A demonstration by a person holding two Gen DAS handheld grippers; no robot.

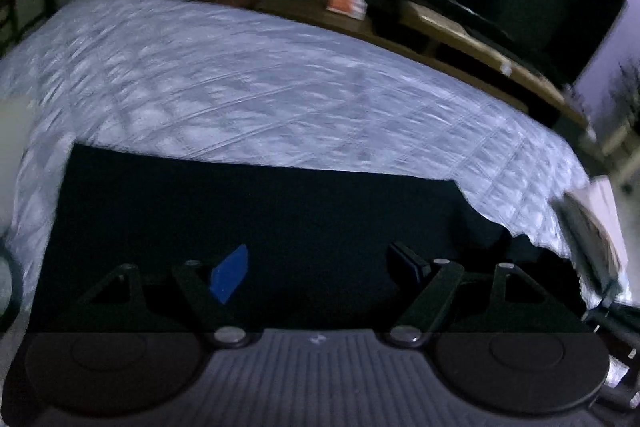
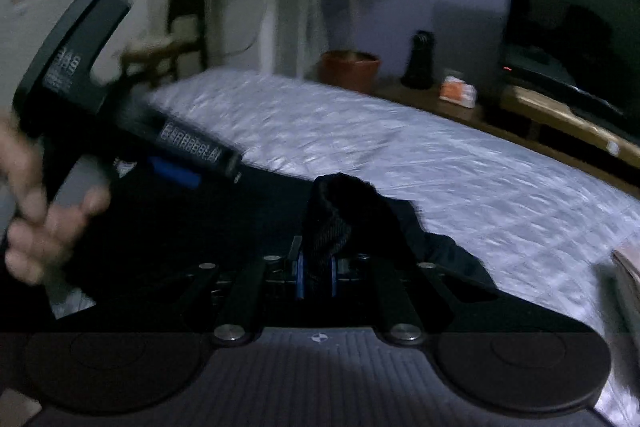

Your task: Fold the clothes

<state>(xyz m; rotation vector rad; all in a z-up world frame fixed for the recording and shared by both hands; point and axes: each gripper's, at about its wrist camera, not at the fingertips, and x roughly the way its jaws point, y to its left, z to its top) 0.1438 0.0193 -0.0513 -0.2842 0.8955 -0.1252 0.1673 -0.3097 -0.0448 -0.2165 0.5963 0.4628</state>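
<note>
- Nearest the right wrist camera: right hand-held gripper (image 2: pixel 316 277), blue pads (image 2: pixel 299 277) pinched together on a raised, ribbed edge of the dark garment (image 2: pixel 340 211).
- Seen through the left wrist camera: left hand-held gripper (image 1: pixel 320 271), fingers wide apart, nothing between them, hovering low over the dark cloth; blue pad (image 1: pixel 230 279) on one finger.
- Also visible in the right view: left unit's body held in a bare hand (image 2: pixel 44 219) at the left edge.
- Lay spread dark and mostly flat across the near part of the quilted bed (image 1: pixel 260 75), one straight far edge, right side rumpled and lifted into a peak where clamped.
- Judged soft, light and limp: sagged from the pinch, bound to drape and crease rather than hold shape; thicker ribbed hem likely the surest place to grip, a matching corner or hem on the opposite side for the free gripper.
- Stage of folding not settled: blur and darkness hid layers and garment type.
</note>
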